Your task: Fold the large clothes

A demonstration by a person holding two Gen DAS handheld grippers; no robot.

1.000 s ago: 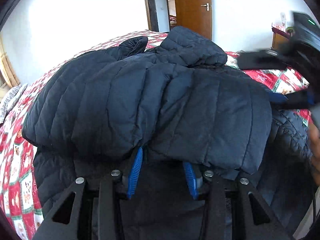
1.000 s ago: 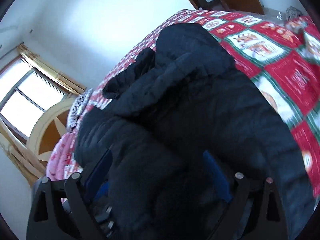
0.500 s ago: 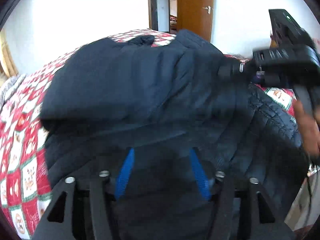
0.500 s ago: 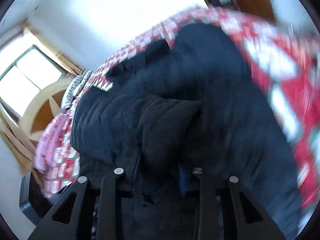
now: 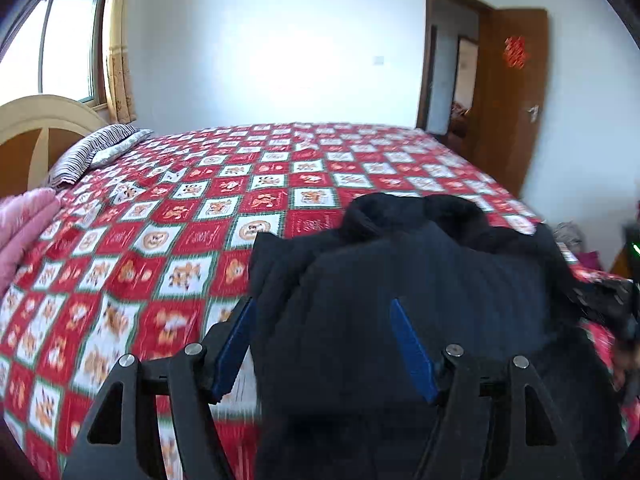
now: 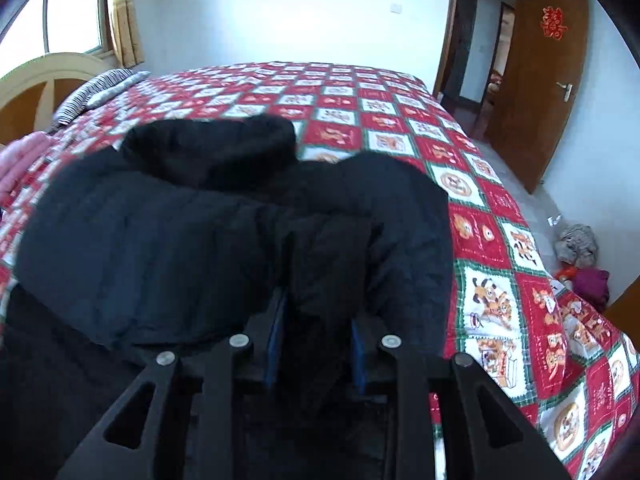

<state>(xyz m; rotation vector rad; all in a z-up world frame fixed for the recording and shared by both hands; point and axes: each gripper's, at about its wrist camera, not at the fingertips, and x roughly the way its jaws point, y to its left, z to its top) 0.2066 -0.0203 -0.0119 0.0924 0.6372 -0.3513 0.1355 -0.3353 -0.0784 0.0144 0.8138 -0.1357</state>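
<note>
A dark navy quilted puffer jacket (image 5: 420, 300) is bunched and held up above a bed with a red and white checked quilt (image 5: 200, 216). My left gripper (image 5: 324, 344) has its blue-padded jaws wide apart with a thick fold of the jacket between them; I cannot tell if they press it. My right gripper (image 6: 316, 340) has its jaws close together, shut on a fold of the jacket (image 6: 200, 216). The jacket hides the fingertips of both grippers. The hood or collar (image 6: 212, 152) lies on top at the far side.
A striped pillow (image 5: 92, 152) and a pink blanket (image 5: 20, 220) lie at the bed's left by a wooden headboard (image 5: 36, 128). An open brown door (image 6: 548, 76) stands at the right. A pile of clothes (image 6: 580, 256) lies on the floor right of the bed.
Both grippers have lifted and swung the jacket towards the near right of the bed, baring most of the quilt. The right gripper's jaws have drawn closer on the fabric.
</note>
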